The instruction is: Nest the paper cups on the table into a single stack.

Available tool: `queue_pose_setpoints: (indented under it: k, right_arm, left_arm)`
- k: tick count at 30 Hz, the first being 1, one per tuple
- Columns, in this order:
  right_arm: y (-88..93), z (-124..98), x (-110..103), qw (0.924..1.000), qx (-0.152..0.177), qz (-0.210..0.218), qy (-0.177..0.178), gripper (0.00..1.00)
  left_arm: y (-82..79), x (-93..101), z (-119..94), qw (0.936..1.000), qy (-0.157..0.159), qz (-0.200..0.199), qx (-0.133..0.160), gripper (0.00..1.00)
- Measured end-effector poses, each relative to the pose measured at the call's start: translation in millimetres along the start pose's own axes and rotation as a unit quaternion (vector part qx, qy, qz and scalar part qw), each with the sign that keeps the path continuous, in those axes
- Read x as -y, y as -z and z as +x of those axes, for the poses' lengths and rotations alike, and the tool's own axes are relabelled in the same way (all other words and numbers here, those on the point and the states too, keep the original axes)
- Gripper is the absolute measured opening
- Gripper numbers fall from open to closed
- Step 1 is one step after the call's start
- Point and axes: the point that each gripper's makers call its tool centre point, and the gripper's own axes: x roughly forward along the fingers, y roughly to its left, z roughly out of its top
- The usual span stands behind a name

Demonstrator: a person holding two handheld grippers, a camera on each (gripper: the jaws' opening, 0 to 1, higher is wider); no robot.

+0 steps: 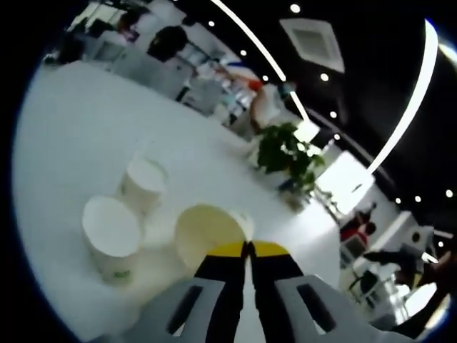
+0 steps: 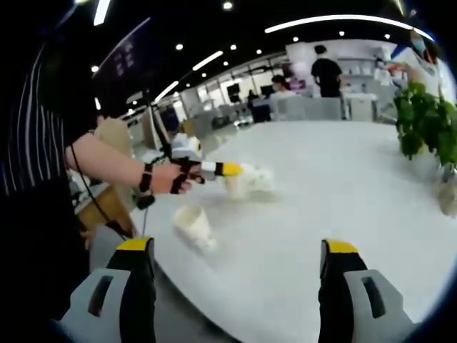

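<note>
Here, in the left gripper view, the left gripper (image 1: 248, 249) has its fingers pressed narrow on the rim of a tilted paper cup (image 1: 207, 232) at 6 o'clock. Two more cups stand on the white table (image 1: 64, 136): a near cup (image 1: 111, 236) at 8 o'clock and a far cup (image 1: 143, 184) just beyond it. A potted plant (image 1: 288, 153) sits at 2 o'clock. In the right gripper view, the right gripper (image 2: 235, 261) hangs with fingers wide apart, empty; a lone cup (image 2: 193, 223) stands near the table edge.
</note>
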Motion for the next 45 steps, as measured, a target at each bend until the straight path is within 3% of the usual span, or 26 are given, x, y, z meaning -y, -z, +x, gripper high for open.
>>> queue_pose_setpoints:
  k: [13,21,23,27,29,31,36,39,44,45]
  right_arm:
    - [-9.2,2.5,1.3,0.9993,0.035,0.001,-0.011,0.94]
    - [-6.9,4.7,-2.0,0.9988,0.047,0.002,-0.017,0.94]
    - [-7.0,4.9,-5.1,0.9986,0.050,0.003,-0.019,0.93]
    - [-7.2,6.4,-12.5,0.9983,0.054,0.004,-0.021,0.93]
    - [-9.9,6.7,-17.8,0.9981,0.057,0.000,-0.024,0.93]
    - [-12.9,5.6,-20.8,0.9978,0.062,-0.004,-0.022,0.93]
    - [-13.0,5.0,-25.2,0.9977,0.065,-0.003,-0.018,0.93]
    - [-10.3,-9.2,-26.5,0.9975,0.069,-0.006,-0.012,0.93]
    - [-3.2,-19.1,-27.3,0.9975,0.070,-0.001,-0.010,0.93]
    - [-1.7,-20.2,-28.0,0.9976,0.068,0.000,-0.010,0.93]
  left_arm:
    - [-8.1,17.7,-16.3,0.9984,-0.001,0.038,-0.042,0.00]
    - [-10.0,44.2,-28.5,0.9933,0.003,0.083,-0.080,0.00]
    - [-15.4,56.4,-31.4,0.9881,0.011,0.127,-0.086,0.00]
    - [-21.5,71.3,-35.0,0.9812,0.018,0.162,-0.103,0.00]
    - [-31.7,85.4,-36.0,0.9766,0.028,0.193,-0.090,0.00]
    - [-33.2,91.7,-37.6,0.9748,0.027,0.198,-0.100,0.00]
    - [-34.8,108.3,-46.5,0.9597,0.041,0.249,-0.124,0.00]
    - [-37.2,124.8,-53.8,0.9549,0.041,0.264,-0.130,0.00]
    - [-32.6,139.2,-61.5,0.9343,0.041,0.314,-0.163,0.00]
    - [-30.2,142.8,-66.0,0.9247,0.036,0.333,-0.181,0.00]
